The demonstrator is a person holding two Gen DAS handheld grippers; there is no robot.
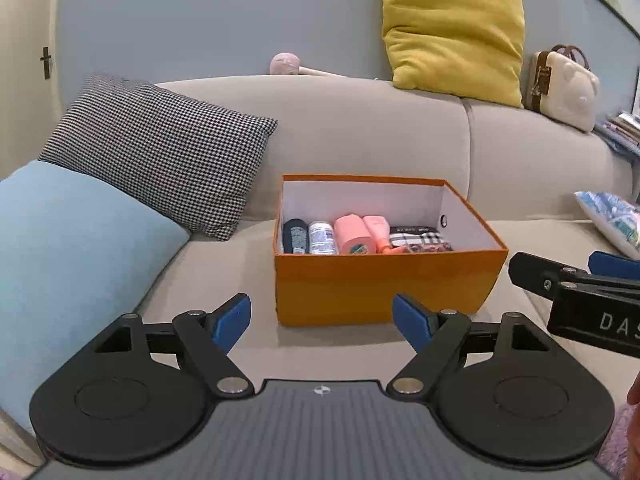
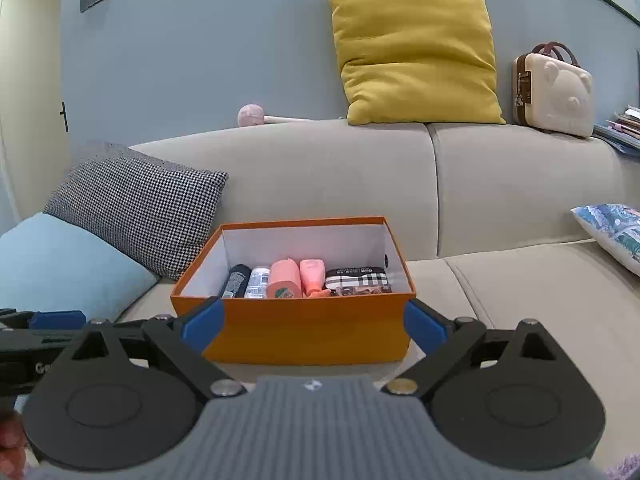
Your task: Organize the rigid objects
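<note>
Both grippers, left (image 1: 322, 322) and right (image 2: 314, 326), hover spread wide and empty before the orange box (image 2: 304, 336) on the sofa (image 2: 520, 184). Bottles (image 2: 285, 284) lie packed in a row inside; sorting appears essentially complete.

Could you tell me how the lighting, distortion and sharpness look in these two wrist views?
Left wrist view: soft, even light, strong fisheye bending of the sofa back; orange box sharp, open left tongs slightly soft. Right wrist view: same flat light, no glare, dark corner vignetting; the box is crisp between the open right tongs.
</note>
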